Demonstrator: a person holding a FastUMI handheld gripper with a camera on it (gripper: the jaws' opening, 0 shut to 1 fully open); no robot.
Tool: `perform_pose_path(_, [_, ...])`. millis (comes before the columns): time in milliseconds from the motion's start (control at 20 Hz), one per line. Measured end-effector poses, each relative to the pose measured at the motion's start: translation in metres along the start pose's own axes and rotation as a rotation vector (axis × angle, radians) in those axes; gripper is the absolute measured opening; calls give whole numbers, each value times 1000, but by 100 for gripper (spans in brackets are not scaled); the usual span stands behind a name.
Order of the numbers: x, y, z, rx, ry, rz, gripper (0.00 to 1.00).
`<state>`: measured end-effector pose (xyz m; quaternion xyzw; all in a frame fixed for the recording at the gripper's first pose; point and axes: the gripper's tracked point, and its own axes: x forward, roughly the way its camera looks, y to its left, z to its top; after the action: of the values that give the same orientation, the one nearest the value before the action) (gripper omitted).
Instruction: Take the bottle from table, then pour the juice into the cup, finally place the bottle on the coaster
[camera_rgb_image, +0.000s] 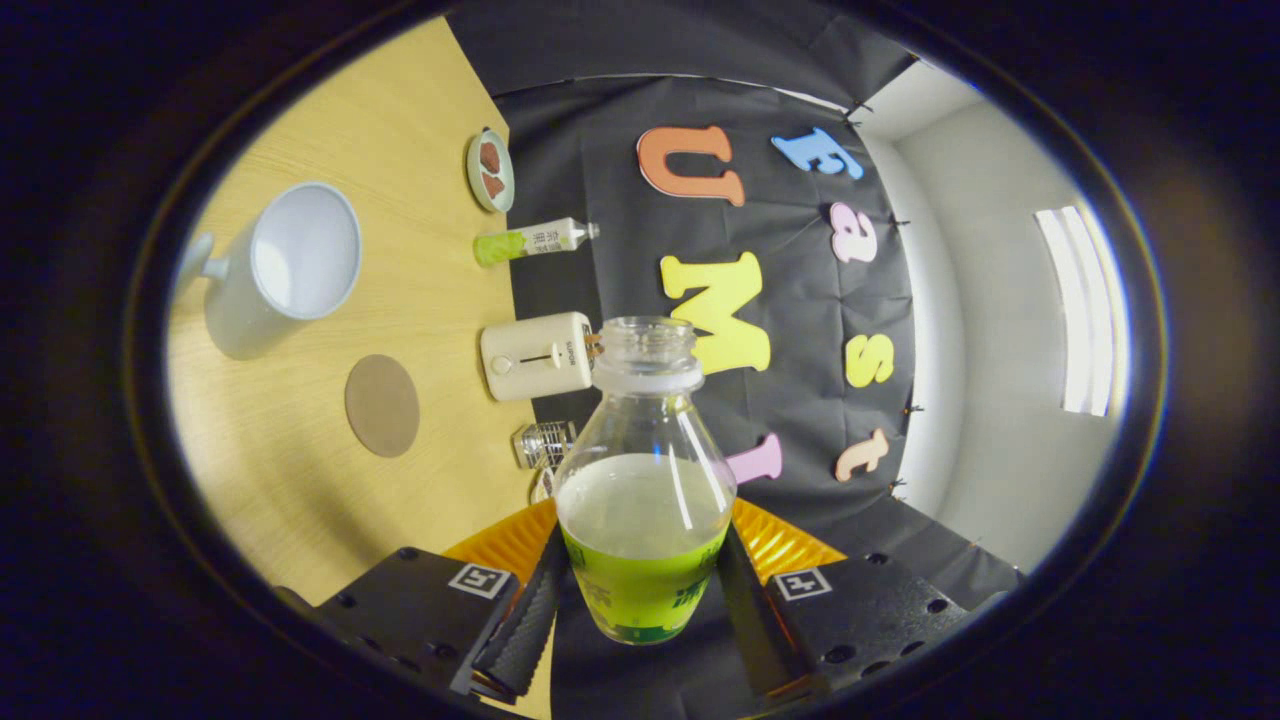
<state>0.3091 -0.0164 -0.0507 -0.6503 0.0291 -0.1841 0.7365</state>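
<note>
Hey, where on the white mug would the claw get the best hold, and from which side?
The claw is shut on the bottle now. For the white mug, I'd pinch its wall at the open rim, from the side opposite the handle, which looks too narrow.

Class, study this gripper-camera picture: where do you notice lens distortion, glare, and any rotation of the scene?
In the gripper view, fisheye bending curves the pale wooden table and its edge; the scene appears rotated, the white ceramic mug lying sideways. Highlights streak the clear plastic bottle of green juice, held between the gripper fingers. The bright wall panel is blown out.
</note>
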Motion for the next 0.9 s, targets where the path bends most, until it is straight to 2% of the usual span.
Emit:
perform_pose_path(200, [1,-8,9,-87,-29,-70,81])
perform_pose_path(900, [-3,6,35,-252,-42,-103,81])
